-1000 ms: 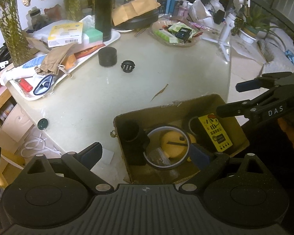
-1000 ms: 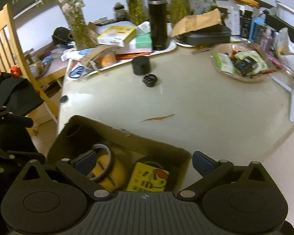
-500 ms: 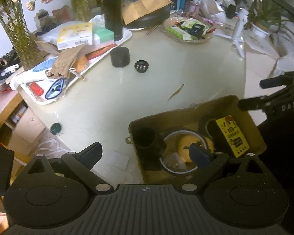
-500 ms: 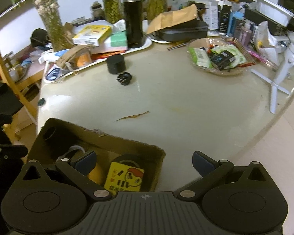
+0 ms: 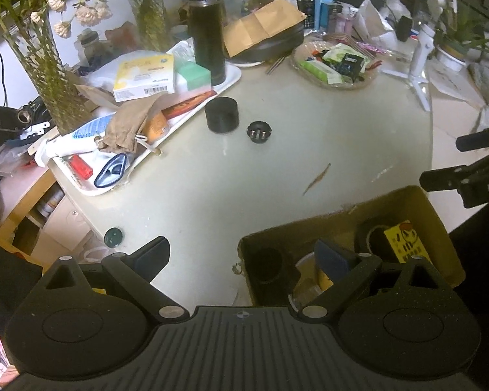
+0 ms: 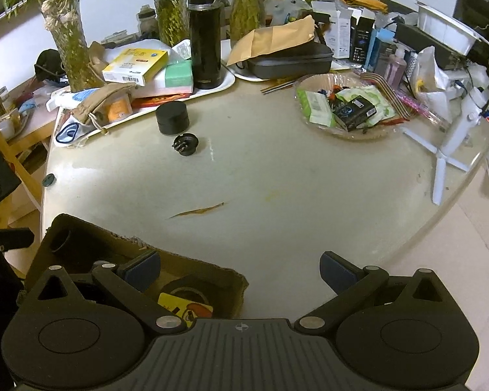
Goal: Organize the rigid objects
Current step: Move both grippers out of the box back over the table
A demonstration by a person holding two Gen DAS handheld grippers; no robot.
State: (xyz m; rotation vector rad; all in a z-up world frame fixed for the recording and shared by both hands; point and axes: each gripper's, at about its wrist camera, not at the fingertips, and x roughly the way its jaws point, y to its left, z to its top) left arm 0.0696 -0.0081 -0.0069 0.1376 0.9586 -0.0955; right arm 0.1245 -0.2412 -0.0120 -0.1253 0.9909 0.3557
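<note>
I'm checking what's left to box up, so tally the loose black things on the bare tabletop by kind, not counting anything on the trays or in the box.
Round black tin: 1
Black plug adapter: 1
Total: 2
Both tongs, left and right, are open and empty.

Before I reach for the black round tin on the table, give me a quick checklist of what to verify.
1. Left gripper open and empty: ok.
2. Right gripper open and empty: ok.
3. Black round tin upright, apart from the small black plug: ok.
4. Tabletop bare between grippers and tin, apart from a thin brown scrap: ok.
5. Room left in the cardboard box: cannot tell, the grippers hide much of it.
</note>
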